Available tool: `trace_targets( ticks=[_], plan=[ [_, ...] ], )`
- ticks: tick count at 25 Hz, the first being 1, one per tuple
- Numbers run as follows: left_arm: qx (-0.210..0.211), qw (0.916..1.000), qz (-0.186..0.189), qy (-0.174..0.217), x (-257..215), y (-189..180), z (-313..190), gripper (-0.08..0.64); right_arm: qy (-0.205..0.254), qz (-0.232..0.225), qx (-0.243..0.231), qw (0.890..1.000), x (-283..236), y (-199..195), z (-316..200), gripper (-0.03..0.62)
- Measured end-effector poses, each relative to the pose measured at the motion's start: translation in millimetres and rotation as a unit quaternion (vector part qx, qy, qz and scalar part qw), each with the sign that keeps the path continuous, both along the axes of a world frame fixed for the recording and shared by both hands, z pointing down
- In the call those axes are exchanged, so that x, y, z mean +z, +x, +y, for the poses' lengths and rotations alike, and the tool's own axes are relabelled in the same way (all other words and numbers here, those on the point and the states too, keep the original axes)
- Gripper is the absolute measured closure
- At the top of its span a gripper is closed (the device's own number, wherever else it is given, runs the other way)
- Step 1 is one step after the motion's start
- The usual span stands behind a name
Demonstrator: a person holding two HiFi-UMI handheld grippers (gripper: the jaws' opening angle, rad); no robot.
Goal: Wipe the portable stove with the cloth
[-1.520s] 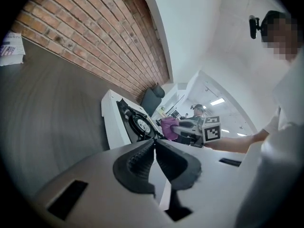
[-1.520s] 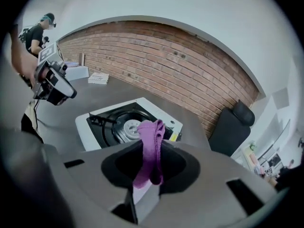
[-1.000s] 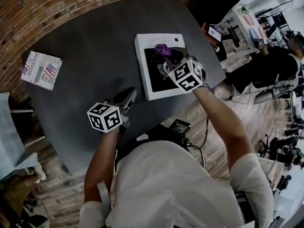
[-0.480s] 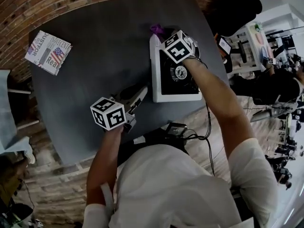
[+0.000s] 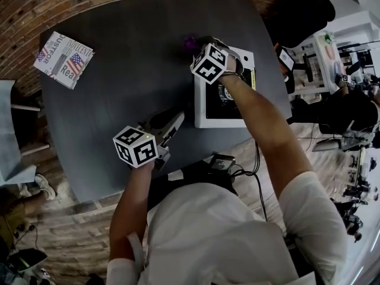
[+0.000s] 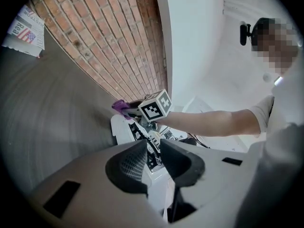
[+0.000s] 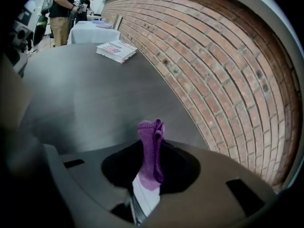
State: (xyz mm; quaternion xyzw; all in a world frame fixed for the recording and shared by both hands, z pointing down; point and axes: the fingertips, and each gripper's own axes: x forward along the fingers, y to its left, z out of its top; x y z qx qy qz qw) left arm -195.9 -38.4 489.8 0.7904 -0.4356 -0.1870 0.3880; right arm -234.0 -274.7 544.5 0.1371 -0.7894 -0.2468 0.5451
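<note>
1. Head view: my right arm stretches forward over the white portable stove (image 5: 205,113). It puts the right gripper (image 5: 197,45) at the stove's far-left corner, with the purple cloth (image 5: 190,41) at its tip. My left arm is bent, and the left gripper (image 5: 174,122) sits low over the dark table (image 5: 113,82), just beside the stove. A magazine (image 5: 63,59) lies well apart, at the far-left corner.
2. Left gripper view: a brick wall (image 6: 109,46) runs along the table's far edge. The left gripper (image 6: 153,158) has its jaws a narrow gap apart with nothing between them (the stove (image 6: 121,129) only shows beyond).
3. Right gripper view: grey tabletop (image 7: 95,94), brick (image 7: 213,70) to the right, a person (image 7: 59,8) standing far off. The right gripper (image 7: 151,160) is pinched tight on the cloth (image 7: 151,148), which sticks up in a fold past the jaws.
</note>
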Motion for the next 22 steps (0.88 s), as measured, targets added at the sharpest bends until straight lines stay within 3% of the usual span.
trace_targets(
  ticks=[11, 22],
  plan=[
    [0.028, 0.9996, -0.003, 0.005, -3.2, 21.1, -4.9, 0.48, -0.002, -0.002, -0.057, 0.998, 5.1, 8.9, 50.0, 0.497],
    [0.046, 0.9988, -0.009, 0.009, -5.6, 29.8, -2.6, 0.48, -0.007, -0.012, -0.074, 0.997, 6.8, 24.7, 77.6, 0.497]
  ],
)
